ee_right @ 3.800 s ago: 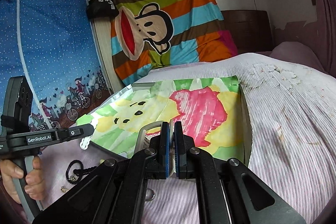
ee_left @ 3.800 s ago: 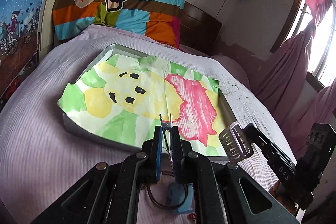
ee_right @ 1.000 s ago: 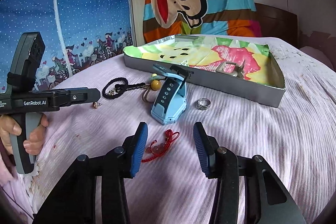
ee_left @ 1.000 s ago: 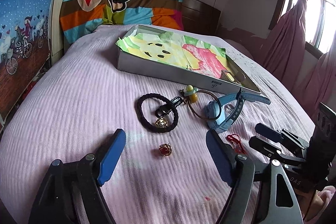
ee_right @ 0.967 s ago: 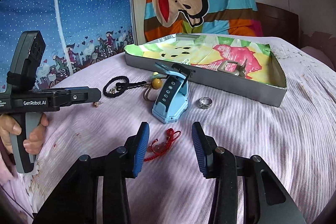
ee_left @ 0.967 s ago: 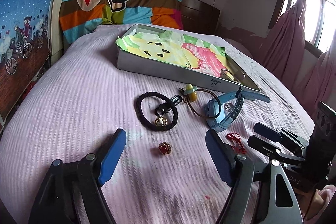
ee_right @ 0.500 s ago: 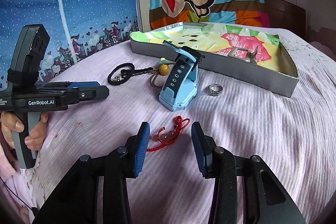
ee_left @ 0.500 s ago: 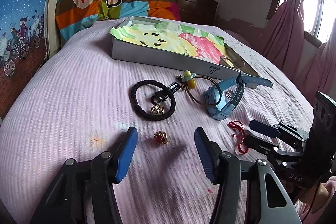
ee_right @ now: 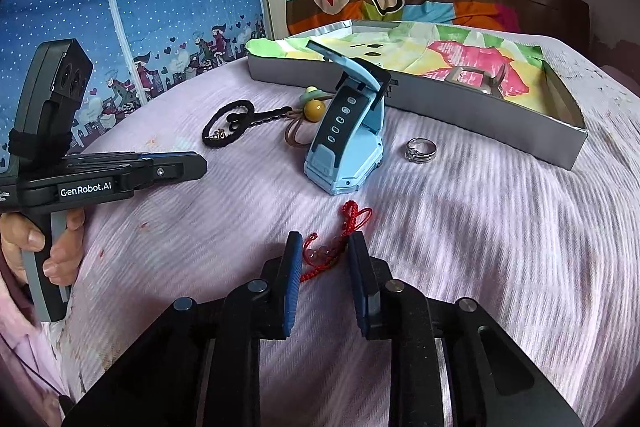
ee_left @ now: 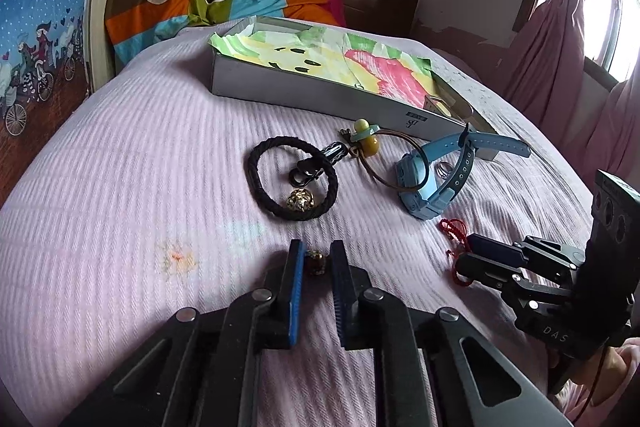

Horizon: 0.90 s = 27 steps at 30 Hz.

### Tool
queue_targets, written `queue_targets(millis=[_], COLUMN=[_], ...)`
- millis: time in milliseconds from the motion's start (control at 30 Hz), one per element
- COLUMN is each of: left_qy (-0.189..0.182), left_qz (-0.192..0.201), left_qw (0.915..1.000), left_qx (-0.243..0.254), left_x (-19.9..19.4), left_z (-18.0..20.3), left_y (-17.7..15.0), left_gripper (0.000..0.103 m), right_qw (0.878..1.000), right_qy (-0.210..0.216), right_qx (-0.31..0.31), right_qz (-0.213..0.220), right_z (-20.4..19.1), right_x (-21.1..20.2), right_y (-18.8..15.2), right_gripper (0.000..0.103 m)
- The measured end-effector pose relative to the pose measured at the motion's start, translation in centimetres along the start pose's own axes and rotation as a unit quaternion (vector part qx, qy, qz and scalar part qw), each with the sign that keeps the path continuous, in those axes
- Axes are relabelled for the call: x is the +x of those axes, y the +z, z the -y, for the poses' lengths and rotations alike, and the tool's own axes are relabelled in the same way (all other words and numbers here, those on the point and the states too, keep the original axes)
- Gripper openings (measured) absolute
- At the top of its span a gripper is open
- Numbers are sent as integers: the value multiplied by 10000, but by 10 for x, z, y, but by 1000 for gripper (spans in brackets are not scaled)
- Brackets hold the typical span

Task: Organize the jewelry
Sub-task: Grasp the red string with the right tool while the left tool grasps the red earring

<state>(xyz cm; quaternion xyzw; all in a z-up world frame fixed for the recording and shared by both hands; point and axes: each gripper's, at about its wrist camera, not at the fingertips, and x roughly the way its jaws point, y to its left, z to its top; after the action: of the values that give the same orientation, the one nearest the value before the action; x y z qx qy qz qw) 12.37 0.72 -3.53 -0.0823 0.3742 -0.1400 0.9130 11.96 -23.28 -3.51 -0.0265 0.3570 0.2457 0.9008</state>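
Observation:
Jewelry lies on a pink striped bedspread in front of a grey box (ee_left: 320, 95) lined with painted paper. In the left wrist view my left gripper (ee_left: 317, 255) has its blue pads tight against a small red and gold bead (ee_left: 317, 262) that rests on the bed. In the right wrist view my right gripper (ee_right: 325, 255) is open, with its fingers either side of a red cord bracelet (ee_right: 356, 217). Further back lie a blue watch (ee_right: 348, 147), a silver ring (ee_right: 420, 149) and a black hair tie (ee_left: 294, 179) with a gold bead (ee_left: 301, 201) inside it.
A brown cord with a yellow bead (ee_left: 370, 145) lies between hair tie and watch. A metal clip (ee_right: 476, 79) sits inside the box. A striped monkey blanket hangs behind the bed; pink curtains stand at the right. A hand (ee_right: 24, 243) holds the left gripper's handle.
Both grippers moved down and forward onto the bed. The left one closed from wide open onto the red and gold bead. The right one narrowed around the red cord bracelet.

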Motion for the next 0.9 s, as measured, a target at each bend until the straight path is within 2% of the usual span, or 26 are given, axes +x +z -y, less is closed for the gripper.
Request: queue_targets(millis=[33,167,233,467,900], left_qy=[-16,-49,-94,-374,-410], left_qz=[6,59,109,408,599], left_qw=[10000,9999,9998,9983,9970], left_qx=[2,69,102,171,273], left_x=[0,-2,-4,-16,-28], left_z=[0,3,4,7,12], left_y=[0,-3,-4,-6,-1], left_gripper=[11,11,11,11,11], right_qw=[10000,9998,9998,9997,9953], right_qy=[80,176,166,186,495], right_qx=[23,111,90,-15,-113], right_qz=[-26,-4,68,176,819], right_z=[0,2,0,-3,-8], right_x=[2,3,1,-2,-28], right_y=[0,-2,-2,-2,5], right_gripper=[14,10,3,3,3])
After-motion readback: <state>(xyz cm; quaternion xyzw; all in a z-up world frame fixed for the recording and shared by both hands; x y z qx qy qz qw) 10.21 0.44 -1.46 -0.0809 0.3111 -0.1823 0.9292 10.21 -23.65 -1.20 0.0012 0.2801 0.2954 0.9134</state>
